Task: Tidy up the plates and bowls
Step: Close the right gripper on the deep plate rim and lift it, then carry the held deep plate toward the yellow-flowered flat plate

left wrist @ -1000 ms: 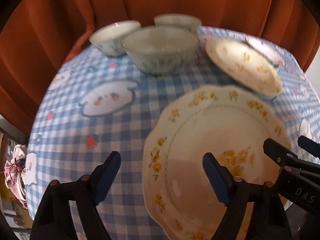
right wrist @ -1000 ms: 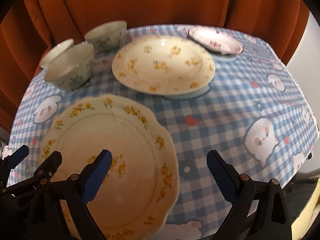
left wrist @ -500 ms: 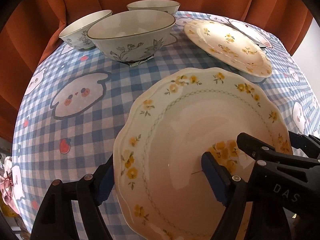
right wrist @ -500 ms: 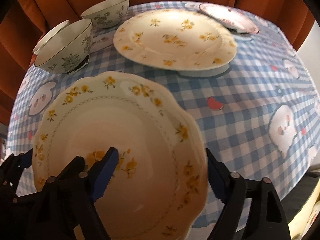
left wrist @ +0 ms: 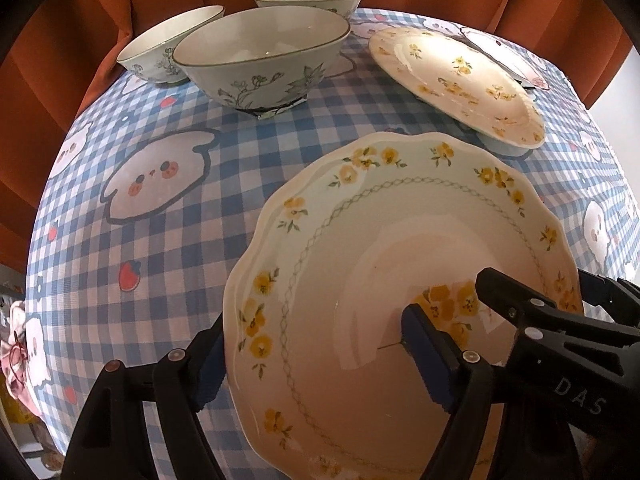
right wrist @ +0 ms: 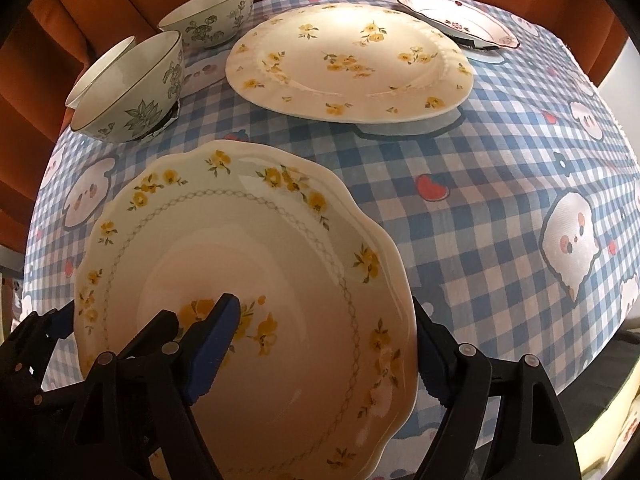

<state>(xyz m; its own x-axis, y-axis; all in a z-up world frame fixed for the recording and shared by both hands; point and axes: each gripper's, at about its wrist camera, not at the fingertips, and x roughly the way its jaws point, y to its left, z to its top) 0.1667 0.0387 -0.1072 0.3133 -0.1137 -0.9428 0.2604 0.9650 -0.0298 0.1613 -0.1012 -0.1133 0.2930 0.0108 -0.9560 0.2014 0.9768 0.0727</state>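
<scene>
Both grippers straddle the near plate point(left wrist: 400, 264) rim, jaws apart, not yet clamped: left gripper point(left wrist: 316, 356), right gripper point(right wrist: 320, 344). Glazed, stiff, slippery, breakable; grip opposite rims

The only readable text is "DAS", in pale capital letters on the black body of the right gripper point(left wrist: 516, 300), seen at the near right edge of the left wrist view, where that gripper reaches in over the near plate point(left wrist: 360, 260). The letters sit on the black arm behind the finger, slightly tilted. Nothing else carries lettering: the plates and bowls point(left wrist: 260, 52) bear only flower patterns, and the checked cloth point(left wrist: 160, 240) only cartoon faces and strawberries. In the right wrist view no writing can be read on anything.
</scene>
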